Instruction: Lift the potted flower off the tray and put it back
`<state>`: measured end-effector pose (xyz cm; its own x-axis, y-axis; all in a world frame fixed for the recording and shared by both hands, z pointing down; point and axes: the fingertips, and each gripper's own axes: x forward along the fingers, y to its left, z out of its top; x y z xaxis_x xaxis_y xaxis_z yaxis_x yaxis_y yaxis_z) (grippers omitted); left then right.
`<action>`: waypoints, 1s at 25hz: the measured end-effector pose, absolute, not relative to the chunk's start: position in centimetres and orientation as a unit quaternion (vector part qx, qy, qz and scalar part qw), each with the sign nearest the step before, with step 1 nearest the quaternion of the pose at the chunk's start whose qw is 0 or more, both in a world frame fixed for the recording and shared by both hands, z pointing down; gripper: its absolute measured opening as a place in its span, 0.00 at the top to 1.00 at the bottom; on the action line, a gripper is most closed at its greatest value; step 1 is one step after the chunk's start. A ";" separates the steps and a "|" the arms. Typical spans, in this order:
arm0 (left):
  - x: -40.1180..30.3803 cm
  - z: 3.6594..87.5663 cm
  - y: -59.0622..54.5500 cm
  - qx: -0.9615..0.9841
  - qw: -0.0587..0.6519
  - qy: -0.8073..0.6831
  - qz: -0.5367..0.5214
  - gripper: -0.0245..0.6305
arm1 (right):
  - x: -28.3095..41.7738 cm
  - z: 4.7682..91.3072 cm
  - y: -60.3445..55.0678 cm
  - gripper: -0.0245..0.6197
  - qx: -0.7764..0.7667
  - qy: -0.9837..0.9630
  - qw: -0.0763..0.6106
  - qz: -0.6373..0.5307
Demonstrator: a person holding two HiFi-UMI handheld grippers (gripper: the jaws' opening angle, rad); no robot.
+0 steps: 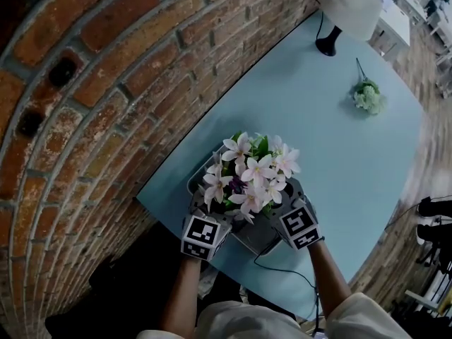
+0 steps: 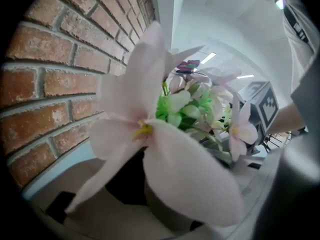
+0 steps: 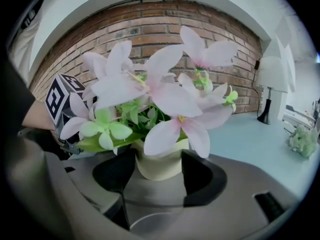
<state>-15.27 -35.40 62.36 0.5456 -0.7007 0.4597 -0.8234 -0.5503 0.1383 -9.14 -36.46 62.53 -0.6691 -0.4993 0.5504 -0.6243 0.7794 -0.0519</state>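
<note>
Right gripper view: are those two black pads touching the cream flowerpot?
Touching. The right gripper view shows the right gripper with dark pads pressed against both sides of the round cream flowerpot, no gap visible.

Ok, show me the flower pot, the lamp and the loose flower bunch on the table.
flower pot (image 3: 160, 166): right gripper view, cream side wall.
lamp (image 1: 351, 6): head view, white shade.
loose flower bunch (image 1: 369, 97): head view, pale blossom head.

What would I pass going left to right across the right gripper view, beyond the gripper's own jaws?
Marker cube → potted flower → white lamp → small flower bunch lying on the table.
</note>
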 end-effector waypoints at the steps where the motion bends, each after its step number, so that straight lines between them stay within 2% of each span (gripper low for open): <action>1: -15.3 62.4 -35.4 0.861 0.171 -0.444 0.178 0.56 | -9.1 62.6 -36.5 0.48 0.310 -0.906 0.263 0.119; 12: -15.3 62.3 -35.4 0.855 0.155 -0.454 0.196 0.56 | -8.8 63.4 -36.5 0.47 0.304 -0.905 0.261 0.141; 25: -15.8 61.3 -32.0 0.834 0.167 -0.475 0.225 0.56 | -4.7 61.7 -33.8 0.47 0.333 -0.889 0.270 0.160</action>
